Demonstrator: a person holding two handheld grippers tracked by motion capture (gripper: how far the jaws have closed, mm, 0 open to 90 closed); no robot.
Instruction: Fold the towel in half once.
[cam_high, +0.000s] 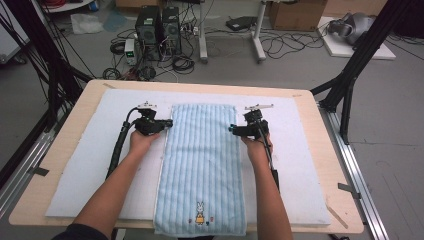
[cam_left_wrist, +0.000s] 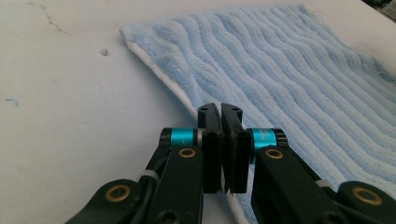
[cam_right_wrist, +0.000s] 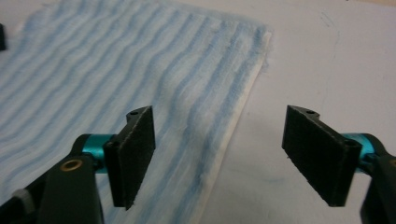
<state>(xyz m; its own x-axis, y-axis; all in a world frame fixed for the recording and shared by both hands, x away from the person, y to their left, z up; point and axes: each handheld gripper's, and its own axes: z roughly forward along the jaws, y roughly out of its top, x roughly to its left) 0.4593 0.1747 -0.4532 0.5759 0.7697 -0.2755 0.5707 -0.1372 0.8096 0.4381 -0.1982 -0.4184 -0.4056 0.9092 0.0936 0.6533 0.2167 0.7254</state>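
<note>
Item: blue striped towel (cam_high: 201, 165), flat on desk pad (cam_high: 75, 190). Left claw (cam_left_wrist: 222, 114) pinches its left edge. Right claw (cam_right_wrist: 217, 156), spread, straddles the right edge: close squarely on the hem before lifting.

The towel (cam_high: 202, 165) is soft terry cloth, pale blue with a ribbed, fluffy pile and a plain white woven hem along its long edges; a small stitched rabbit sits at its near end. It lies on a matt white pad (cam_high: 295, 165) that looks like felt or foam, faintly pitted and scuffed. Beneath that, the surface (cam_high: 65, 150) is light wood with a smooth, dull finish. The left tool (cam_left_wrist: 221, 122) has matt black pads, glossy black plastic arms, brass-coloured rivets and shiny teal metal collars; the right tool (cam_right_wrist: 219, 154) looks alike.
</note>
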